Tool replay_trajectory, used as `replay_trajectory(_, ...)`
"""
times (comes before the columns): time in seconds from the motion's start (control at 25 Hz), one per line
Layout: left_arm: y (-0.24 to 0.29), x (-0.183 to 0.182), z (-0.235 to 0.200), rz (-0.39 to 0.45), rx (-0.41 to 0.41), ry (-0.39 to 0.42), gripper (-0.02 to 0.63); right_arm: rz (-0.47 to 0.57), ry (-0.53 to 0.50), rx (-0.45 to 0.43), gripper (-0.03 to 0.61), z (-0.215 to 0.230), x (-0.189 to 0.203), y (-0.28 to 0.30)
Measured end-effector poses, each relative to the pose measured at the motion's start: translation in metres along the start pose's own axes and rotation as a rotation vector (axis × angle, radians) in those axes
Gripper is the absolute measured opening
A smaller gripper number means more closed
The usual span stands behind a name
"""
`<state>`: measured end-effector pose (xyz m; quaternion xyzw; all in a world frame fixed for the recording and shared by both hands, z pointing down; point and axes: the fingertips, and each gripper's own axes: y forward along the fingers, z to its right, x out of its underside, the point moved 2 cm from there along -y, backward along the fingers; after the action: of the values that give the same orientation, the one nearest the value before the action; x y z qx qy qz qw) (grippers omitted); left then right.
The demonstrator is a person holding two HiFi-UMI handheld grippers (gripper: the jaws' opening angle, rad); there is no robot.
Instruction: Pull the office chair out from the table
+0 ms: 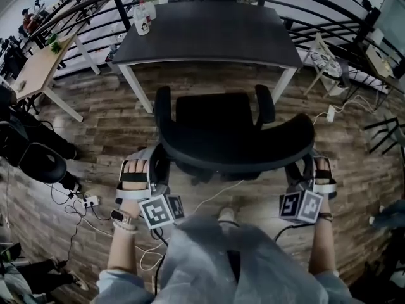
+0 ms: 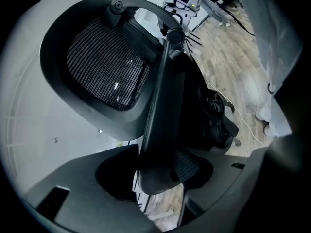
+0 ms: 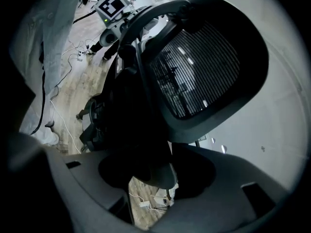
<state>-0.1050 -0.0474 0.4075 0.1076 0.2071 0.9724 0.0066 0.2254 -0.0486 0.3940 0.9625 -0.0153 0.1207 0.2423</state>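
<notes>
The black office chair (image 1: 215, 116) stands on the wooden floor in front of the dark table (image 1: 209, 33), seat facing the table, with a strip of floor between them. Its curved backrest top (image 1: 234, 145) runs between my two grippers. The left gripper (image 1: 157, 164) is at the backrest's left end and the right gripper (image 1: 302, 170) at its right end. In the left gripper view the backrest's mesh (image 2: 107, 67) and rim run down between the jaws of the left gripper (image 2: 158, 178), which stand wide with a gap showing. The right gripper (image 3: 155, 178) likewise straddles the backrest rim (image 3: 204, 67), open.
A white container (image 1: 142, 21) stands on the table's far left corner. A light wooden desk (image 1: 38, 68) is at the left, with black bags (image 1: 38, 160) and a power strip with cables (image 1: 88, 201) on the floor. A pale rack (image 1: 323, 59) stands at the right. Railings run behind.
</notes>
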Motion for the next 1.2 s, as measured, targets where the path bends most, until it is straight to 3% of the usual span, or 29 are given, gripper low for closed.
replay_trajectory(0.36, -0.027, 0.003, -0.004, 0.023, 0.024, -0.284, 0.228, 0.119, 0.292, -0.031, 0.186, 0.004, -0.022, -0.025)
replay_trajectory(0.52, -0.042, 0.002, -0.018, 0.061, -0.026, -0.445, 0.127, 0.204, 0.452, -0.055, 0.164, 0.003, -0.043, -0.034)
replay_trajectory(0.8, -0.064, -0.023, -0.045, 0.184, -0.047, -0.694, 0.039, 0.362, 0.755, -0.127, 0.089, 0.008, -0.075, -0.048)
replay_trajectory(0.96, -0.070, -0.040, -0.051, 0.236, -0.018, -0.796, 0.012, 0.402, 0.863, -0.129, 0.008, 0.014, -0.083, -0.056)
replay_trajectory(1.2, -0.075, -0.060, -0.046, 0.299, 0.083, -0.956, 0.012, 0.438, 0.959, -0.137, 0.006, 0.018, -0.088, -0.060)
